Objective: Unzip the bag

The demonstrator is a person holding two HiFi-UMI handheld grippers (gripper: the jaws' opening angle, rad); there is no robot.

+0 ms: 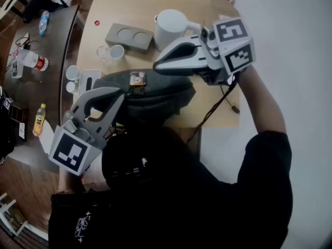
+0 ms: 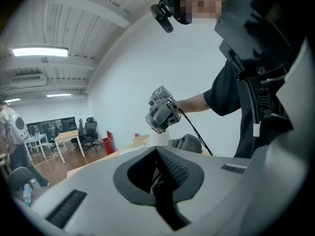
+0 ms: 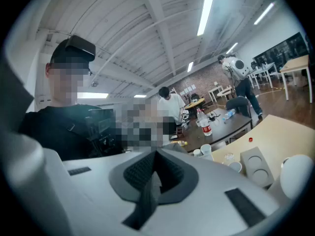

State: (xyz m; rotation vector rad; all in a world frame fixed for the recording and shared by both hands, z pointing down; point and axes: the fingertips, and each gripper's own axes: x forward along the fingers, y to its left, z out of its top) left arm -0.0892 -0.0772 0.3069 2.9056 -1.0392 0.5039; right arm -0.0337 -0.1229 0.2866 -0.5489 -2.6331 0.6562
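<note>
Grey bag (image 1: 155, 95) lying lengthwise along the table's (image 1: 129, 4) near edge, left gripper (image 1: 120, 93) and right gripper (image 1: 158, 65) tilted slightly down, tips facing inward, both jaws pressed together

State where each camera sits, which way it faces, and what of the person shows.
Head view: on the person's head, facing steeply down at table and grey bag; left gripper, right gripper, forearm and torso show.
Left gripper view: on the left gripper, facing the right gripper; arm and torso show.
Right gripper view: on the right gripper, facing the person's chest and the cups.
Shared: head and right gripper views both show the white jug.
</note>
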